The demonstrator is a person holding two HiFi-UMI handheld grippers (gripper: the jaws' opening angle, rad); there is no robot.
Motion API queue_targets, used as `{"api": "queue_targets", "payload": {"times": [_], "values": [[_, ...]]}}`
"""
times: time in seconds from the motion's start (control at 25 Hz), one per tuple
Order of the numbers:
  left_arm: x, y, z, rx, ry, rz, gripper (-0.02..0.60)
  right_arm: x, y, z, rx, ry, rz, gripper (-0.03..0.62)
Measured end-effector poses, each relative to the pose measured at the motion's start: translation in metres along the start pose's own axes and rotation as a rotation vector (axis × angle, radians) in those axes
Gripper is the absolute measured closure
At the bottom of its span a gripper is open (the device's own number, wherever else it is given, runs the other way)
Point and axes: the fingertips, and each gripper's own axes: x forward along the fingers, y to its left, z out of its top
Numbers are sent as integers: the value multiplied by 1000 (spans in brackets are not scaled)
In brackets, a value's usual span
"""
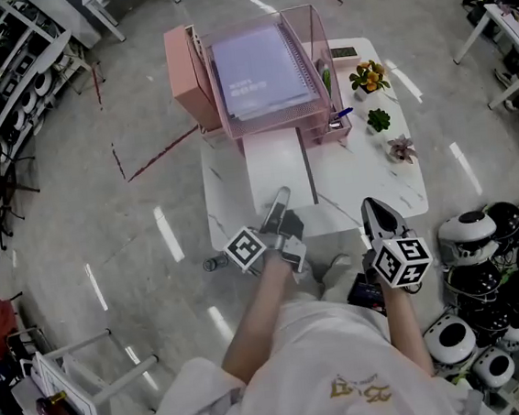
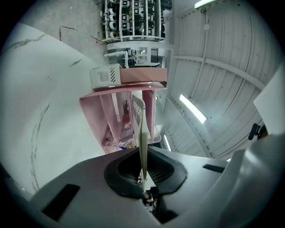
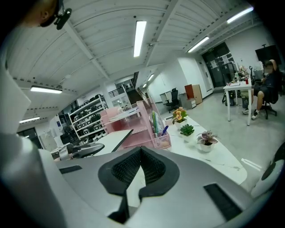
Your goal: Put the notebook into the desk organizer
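The notebook [image 1: 278, 168] has a plain white cover with a dark strip down its right edge. It sits on the white marble surface [image 1: 367, 177], its far end right up against the front of the pink desk organizer [image 1: 188, 76]. The left claw [image 1: 278, 211] is clamped almost fully closed on the notebook's near edge, which looks super thin edge-on. The right claw [image 1: 376, 206] is closed on nothing, off by the surface's near right edge. A purple spiral notebook [image 1: 259, 68] is in the organizer's top tray.

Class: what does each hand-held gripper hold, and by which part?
The left hand-held gripper pinches the notebook by its near edge; the right hand-held gripper holds nothing.
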Motion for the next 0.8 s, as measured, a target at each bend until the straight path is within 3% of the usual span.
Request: {"api": "queue_targets", "payload": {"times": [0.4, 0.8], "values": [[22, 8, 5, -21, -73, 23, 555, 50, -10, 23, -25, 47, 127, 582], [36, 22, 7, -51, -91, 36, 555, 73, -22, 26, -27, 91, 174, 582]]}}
